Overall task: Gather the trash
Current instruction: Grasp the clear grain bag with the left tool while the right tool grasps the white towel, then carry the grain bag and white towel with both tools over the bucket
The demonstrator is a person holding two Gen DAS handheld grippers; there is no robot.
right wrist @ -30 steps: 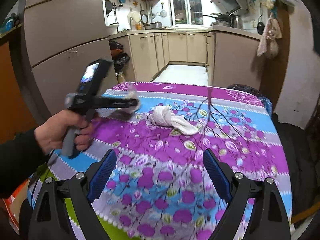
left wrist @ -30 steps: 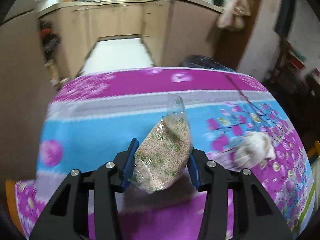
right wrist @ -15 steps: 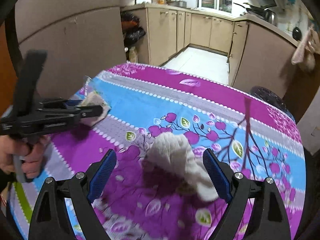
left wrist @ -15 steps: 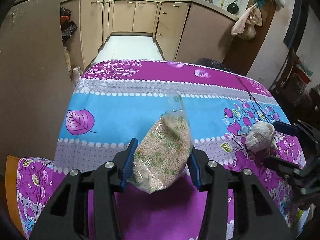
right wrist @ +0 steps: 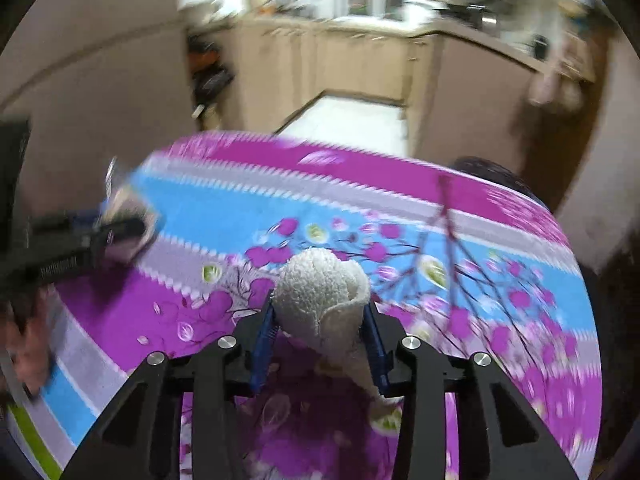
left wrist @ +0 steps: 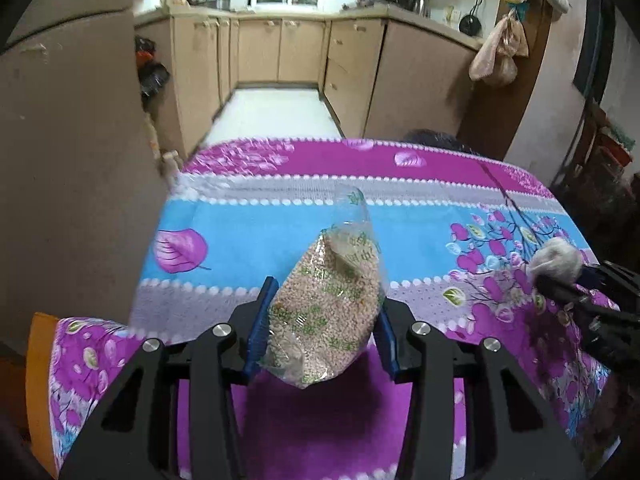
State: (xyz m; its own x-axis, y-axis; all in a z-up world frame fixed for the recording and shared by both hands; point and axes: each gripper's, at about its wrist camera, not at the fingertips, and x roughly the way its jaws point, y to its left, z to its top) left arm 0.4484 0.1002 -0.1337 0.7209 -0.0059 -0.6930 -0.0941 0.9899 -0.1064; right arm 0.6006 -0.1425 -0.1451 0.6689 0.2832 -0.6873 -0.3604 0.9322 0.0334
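- We have both pieces of trash in hand: our left gripper (left wrist: 322, 326) is clamped on the clear bag of grain (left wrist: 330, 304), lifted above the floral tablecloth (left wrist: 248, 236).
- Our right gripper (right wrist: 320, 334) is closing its jaws on the crumpled white tissue (right wrist: 322, 292), which sits between the blue pads (its tail trails low over the cloth).
- What we judge is left: carrying both to a bin.
- We see no bin, and the right wrist view is motion-blurred.
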